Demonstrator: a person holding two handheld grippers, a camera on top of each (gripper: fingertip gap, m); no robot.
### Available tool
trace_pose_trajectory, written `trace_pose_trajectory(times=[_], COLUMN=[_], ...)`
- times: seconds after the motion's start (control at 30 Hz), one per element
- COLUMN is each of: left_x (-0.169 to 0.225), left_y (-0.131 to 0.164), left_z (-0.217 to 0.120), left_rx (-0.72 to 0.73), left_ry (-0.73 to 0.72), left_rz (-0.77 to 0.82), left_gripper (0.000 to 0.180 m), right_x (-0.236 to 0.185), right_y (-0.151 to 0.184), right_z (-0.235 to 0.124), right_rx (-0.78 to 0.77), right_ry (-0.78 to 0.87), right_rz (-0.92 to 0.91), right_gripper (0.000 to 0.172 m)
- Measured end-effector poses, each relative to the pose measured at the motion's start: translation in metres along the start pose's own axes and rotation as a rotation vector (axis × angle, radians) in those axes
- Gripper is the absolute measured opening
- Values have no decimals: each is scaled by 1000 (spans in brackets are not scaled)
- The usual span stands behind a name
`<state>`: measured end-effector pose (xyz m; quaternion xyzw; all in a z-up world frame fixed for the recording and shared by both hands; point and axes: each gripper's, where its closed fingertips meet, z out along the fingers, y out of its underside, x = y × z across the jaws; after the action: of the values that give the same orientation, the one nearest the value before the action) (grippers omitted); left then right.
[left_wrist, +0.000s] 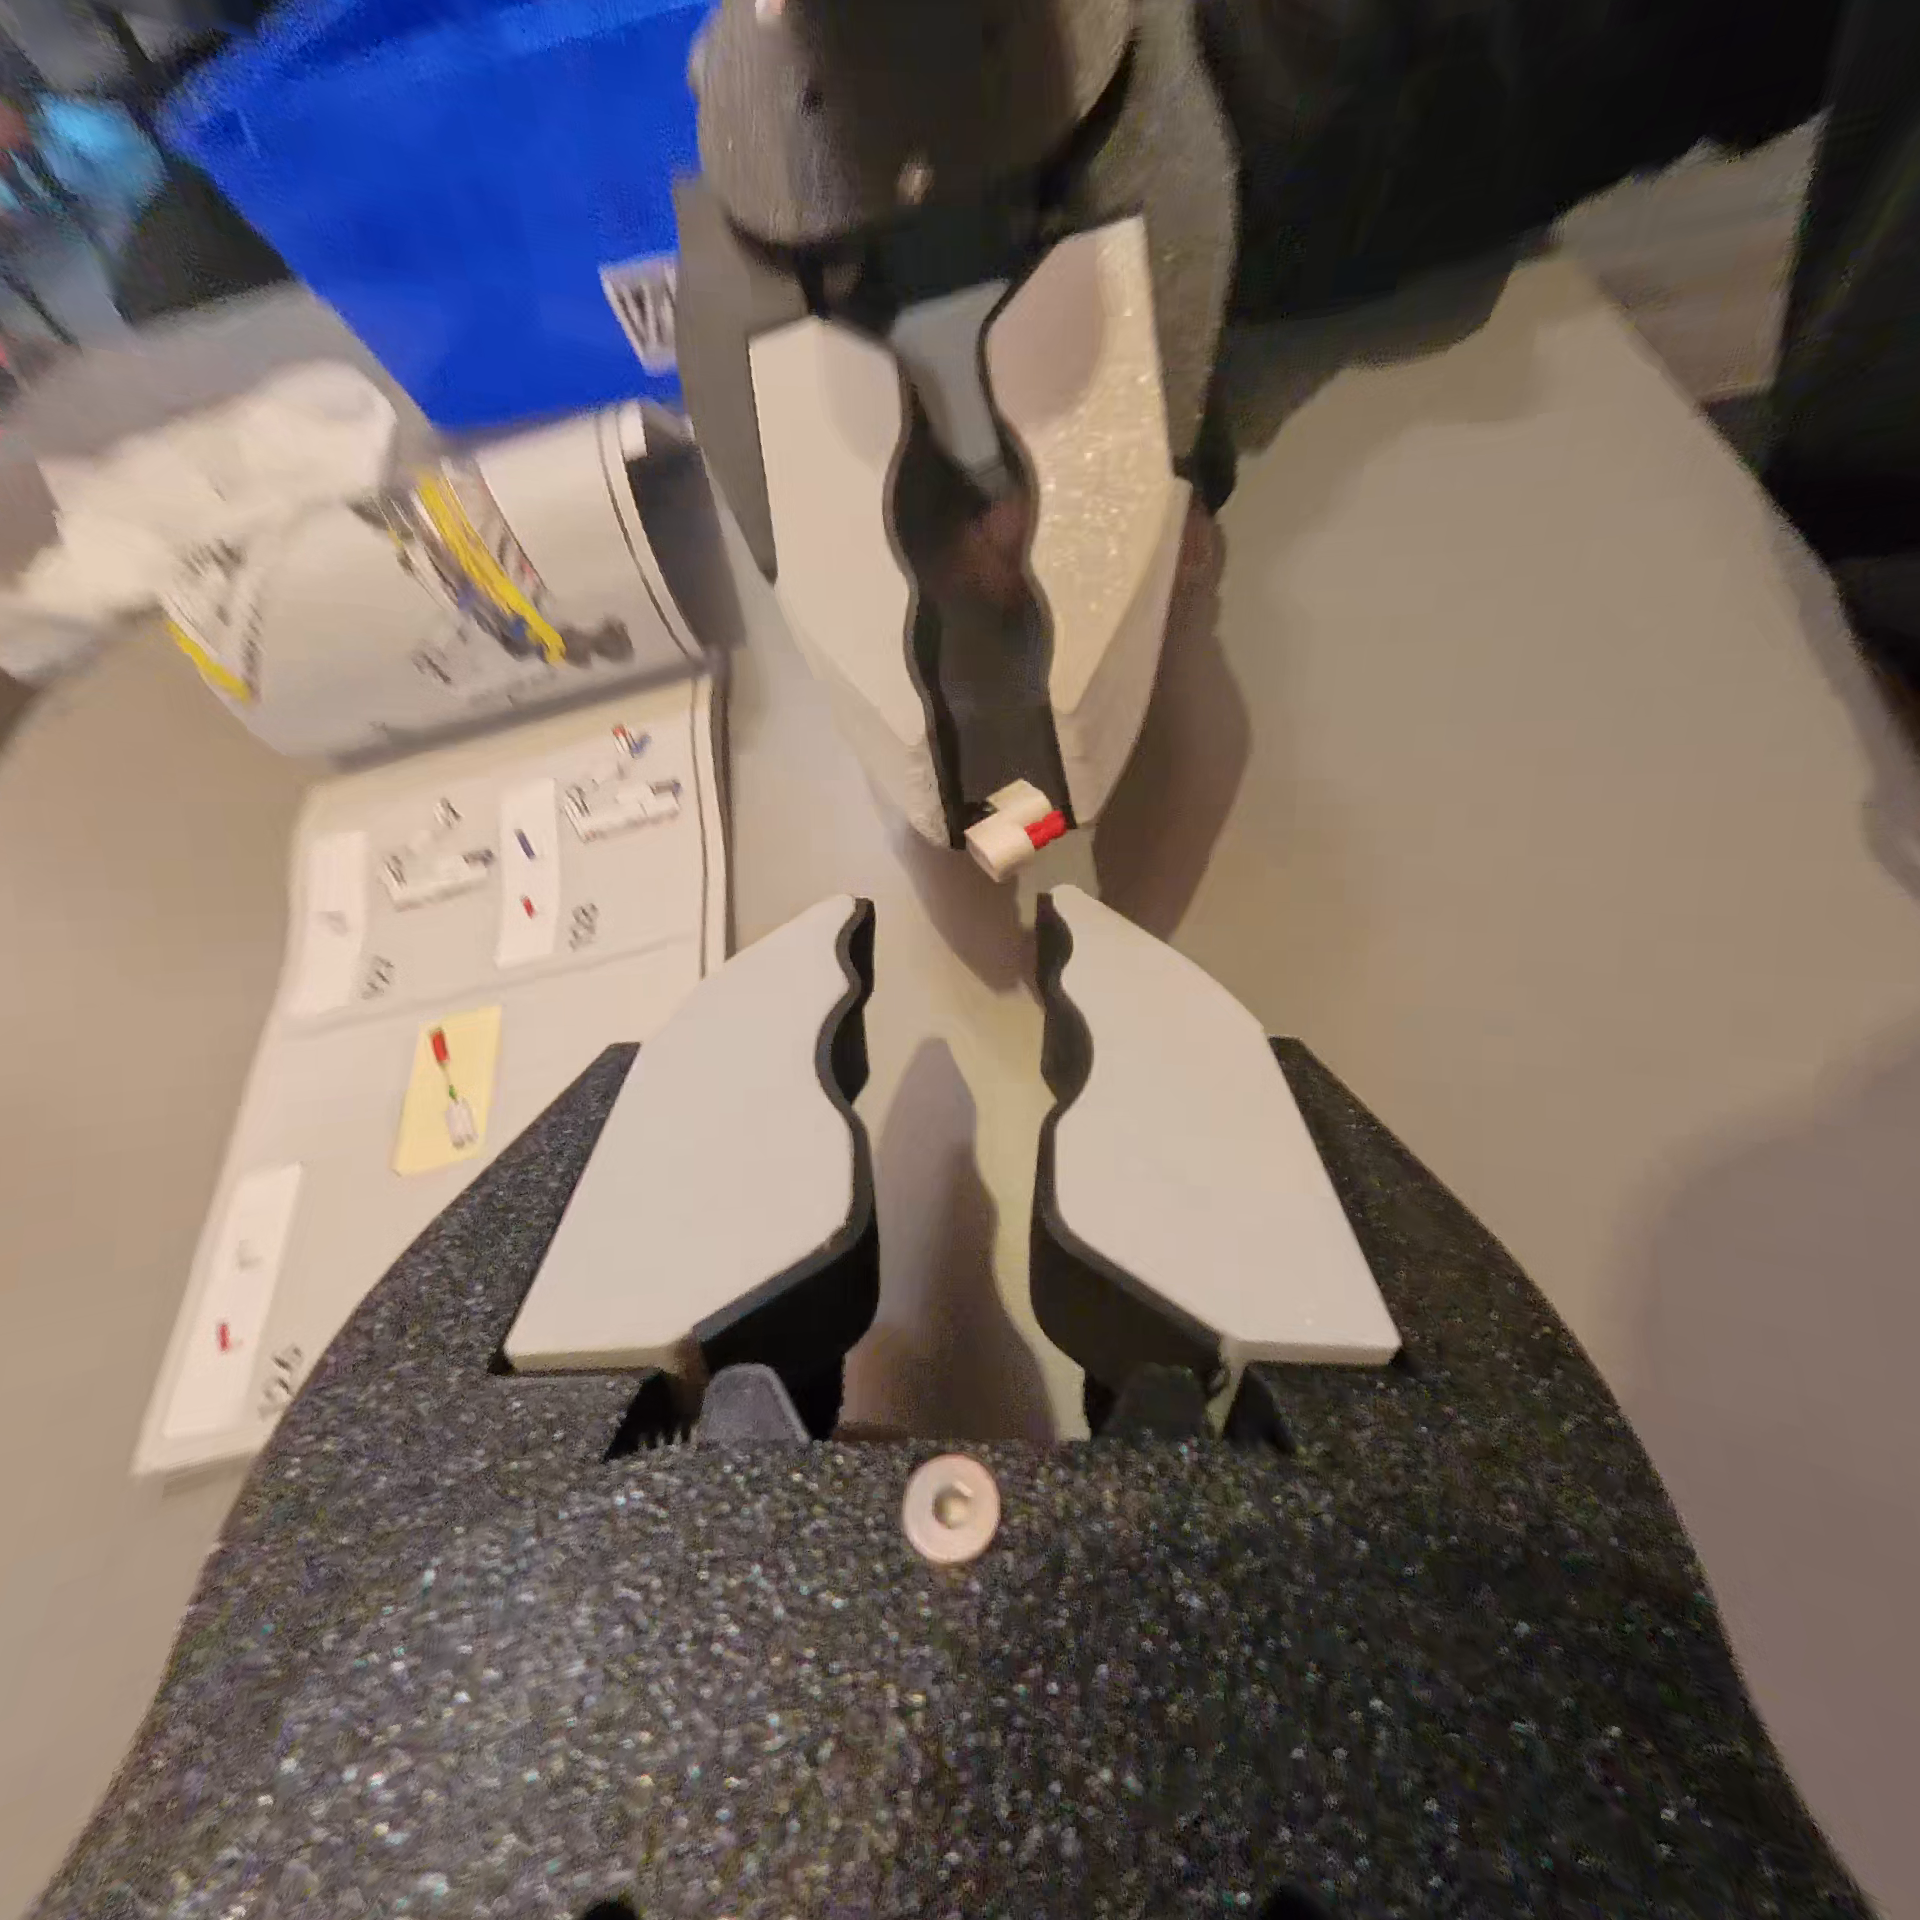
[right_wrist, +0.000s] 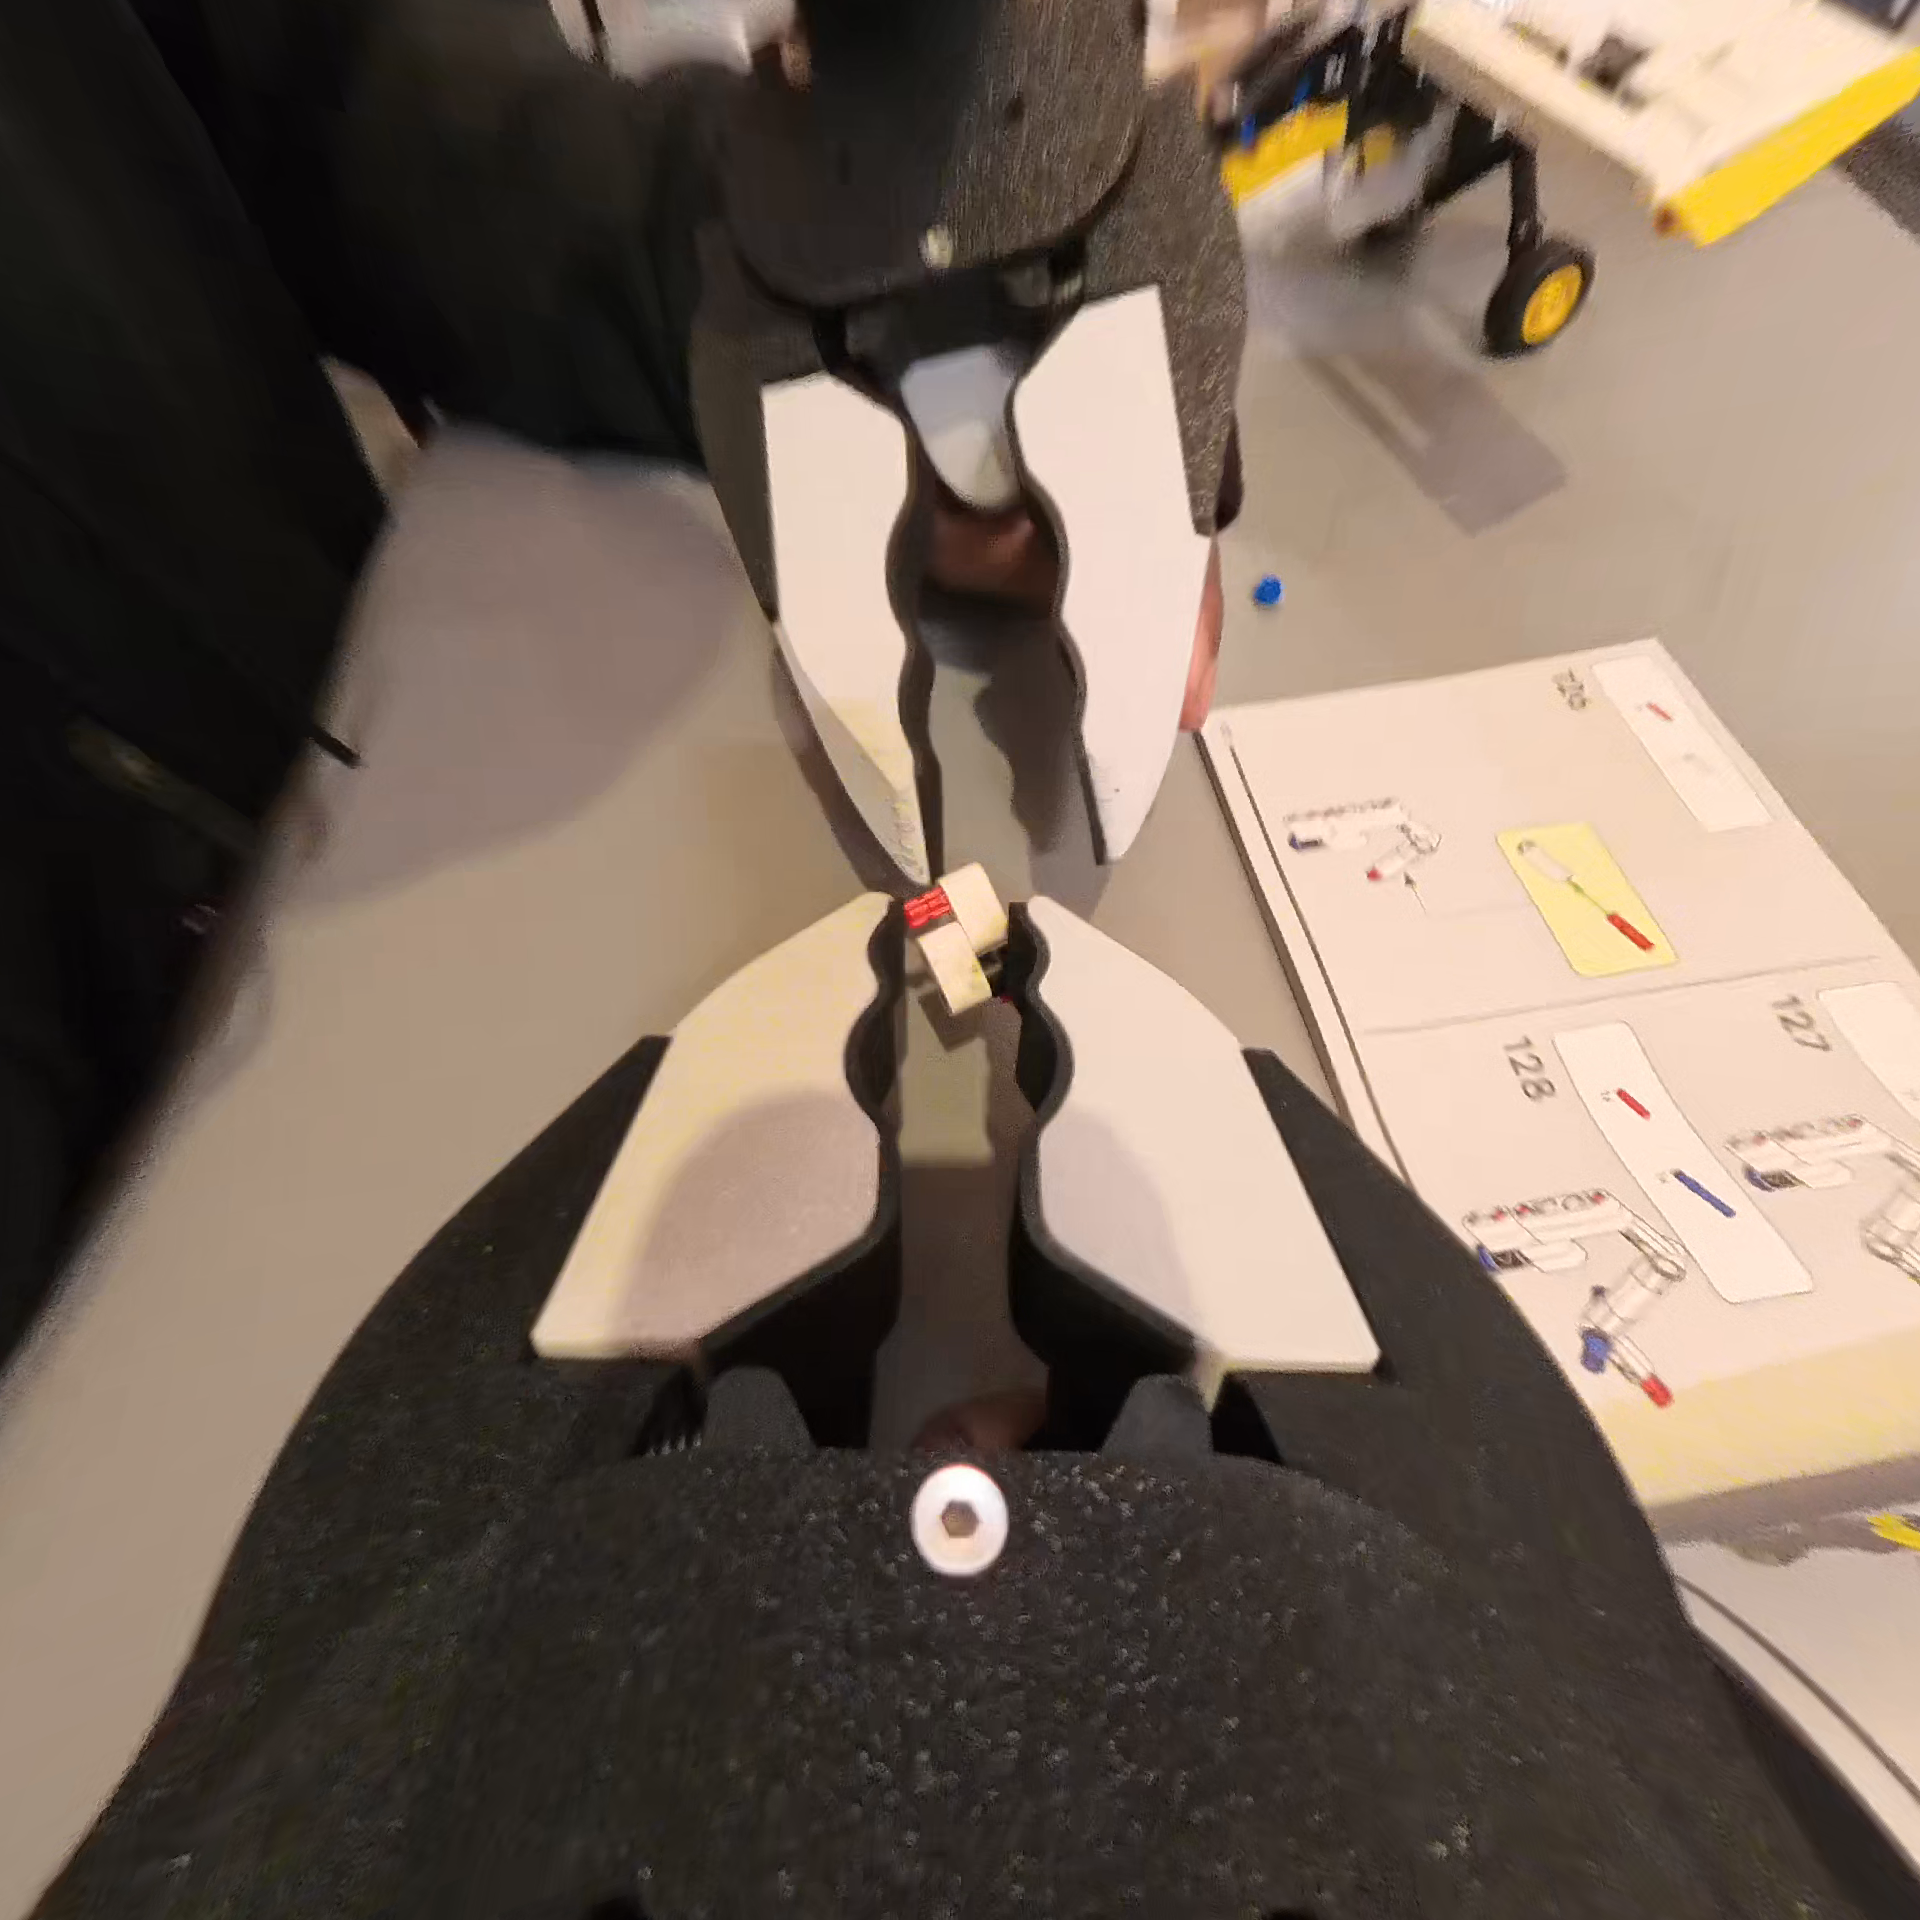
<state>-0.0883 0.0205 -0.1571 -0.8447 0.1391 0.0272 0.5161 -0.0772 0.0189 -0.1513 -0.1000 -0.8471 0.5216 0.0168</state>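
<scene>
My right gripper (right_wrist: 958, 920) is shut on a small white connector piece (right_wrist: 961, 935) with a red pin (right_wrist: 923, 909) stuck in one end. The pin end meets one pad and the white end the other. The left wrist view shows the same piece (left_wrist: 1003, 842) between the right gripper's (left_wrist: 1013, 831) fingertips, with the red pin (left_wrist: 1044, 828) at one pad. My left gripper (left_wrist: 956, 914) is open and empty, tip to tip with the right one and just short of the piece. In the right wrist view one fingertip of the left gripper (right_wrist: 1013, 857) is close above the red pin.
An open instruction booklet (left_wrist: 499, 935) lies flat on the grey table (left_wrist: 1455, 935); it also shows in the right wrist view (right_wrist: 1558, 935). A printed white bag (left_wrist: 416, 582) and a blue bin (left_wrist: 447, 208) stand behind it. A small blue piece (right_wrist: 1265, 590) lies on the table. A yellow-wheeled cart (right_wrist: 1538, 296) stands beyond. Left and right tips are no more than a few centimetres apart.
</scene>
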Motion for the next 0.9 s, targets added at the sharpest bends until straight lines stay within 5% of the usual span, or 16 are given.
trace_pose_trajectory(times=[0.17, 0.57, 0.73, 0.9], left_x=[9, 30, 19, 1], left_y=[-29, -43, -34, -23], left_z=[-14, -13, -12, -14], left_rx=[251, 363, 294, 234], left_ry=[8, 30, 10, -7], left_rz=[151, 309, 283, 152], left_gripper=[17, 10, 9, 8], right_x=[-19, -30, -16, 9], right_y=[-23, -31, -30, -24], right_z=[-7, -7, -5, -11], right_rx=[173, 207, 206, 205], right_ry=[-211, -363, -310, -76], right_rz=[171, 287, 346, 183], right_gripper=[18, 18, 18, 19])
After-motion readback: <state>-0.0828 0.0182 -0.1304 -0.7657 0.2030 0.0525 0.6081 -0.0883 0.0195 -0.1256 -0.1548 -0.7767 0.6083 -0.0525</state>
